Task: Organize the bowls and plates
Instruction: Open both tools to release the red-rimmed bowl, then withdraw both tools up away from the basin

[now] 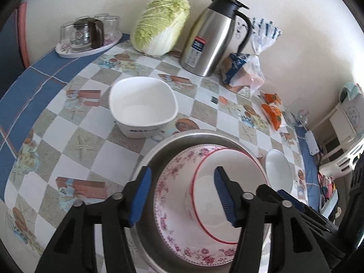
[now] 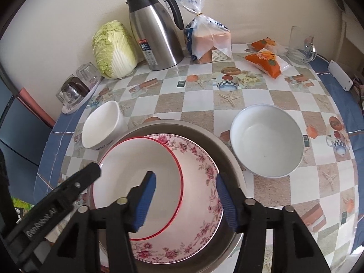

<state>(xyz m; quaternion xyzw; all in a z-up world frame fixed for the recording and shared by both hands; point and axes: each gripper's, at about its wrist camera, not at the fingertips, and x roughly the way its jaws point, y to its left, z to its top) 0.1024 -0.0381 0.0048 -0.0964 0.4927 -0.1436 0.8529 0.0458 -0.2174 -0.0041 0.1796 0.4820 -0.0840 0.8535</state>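
Only the right view shows the round bowl (image 2: 266, 141) whole; the red-rimmed bowl (image 1: 224, 190) sits in the floral plate (image 1: 175, 232), inside the pan (image 1: 154, 159); both hand-held grippers, left (image 1: 183, 196) and right (image 2: 186, 199), gape apart.

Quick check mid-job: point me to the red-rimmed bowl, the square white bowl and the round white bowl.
red-rimmed bowl (image 2: 127, 170): right wrist view, inner floor.
square white bowl (image 1: 142, 104): left wrist view, inside wall.
round white bowl (image 2: 266, 145): right wrist view, inner floor.

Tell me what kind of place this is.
Probably a home dining or kitchen table: a patterned tablecloth, a steel thermos jug, a napa cabbage, bagged bread, and stacked bowls in a metal basin.
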